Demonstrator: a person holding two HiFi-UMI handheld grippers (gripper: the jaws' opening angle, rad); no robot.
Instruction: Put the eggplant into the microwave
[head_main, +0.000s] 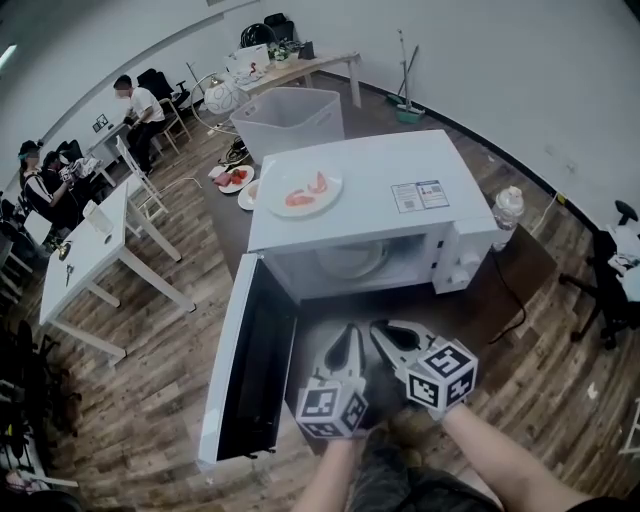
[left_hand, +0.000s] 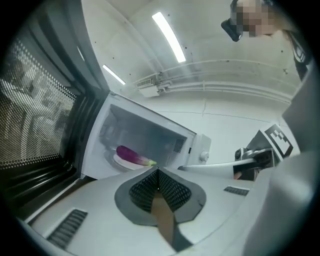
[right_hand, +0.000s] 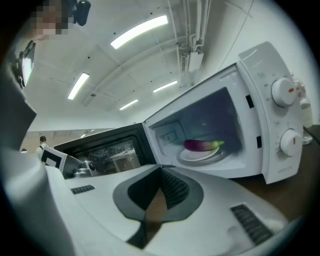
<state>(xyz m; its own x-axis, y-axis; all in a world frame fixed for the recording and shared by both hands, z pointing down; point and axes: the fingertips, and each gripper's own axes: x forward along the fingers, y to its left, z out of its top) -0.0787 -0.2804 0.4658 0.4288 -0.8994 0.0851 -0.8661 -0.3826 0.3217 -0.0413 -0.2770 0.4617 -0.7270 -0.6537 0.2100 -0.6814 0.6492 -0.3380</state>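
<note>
Eggplant (right_hand: 200, 145) lying on plate (right_hand: 197, 156) inside microwave (head_main: 380, 190), door (head_main: 245, 360) wide open. Left hand-held gripper (left_hand: 157, 171) and right hand-held gripper (right_hand: 160, 169) both pinched closed, empty, side by side before opening, possibly touching.

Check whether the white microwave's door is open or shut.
Open: the dark-windowed door stands out leftward from the white microwave, baring the cavity where the purple eggplant lies on a white plate.

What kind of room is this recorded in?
Probably an open office or lab, not a kitchen: white desks, people seated at them, an office chair.
</note>
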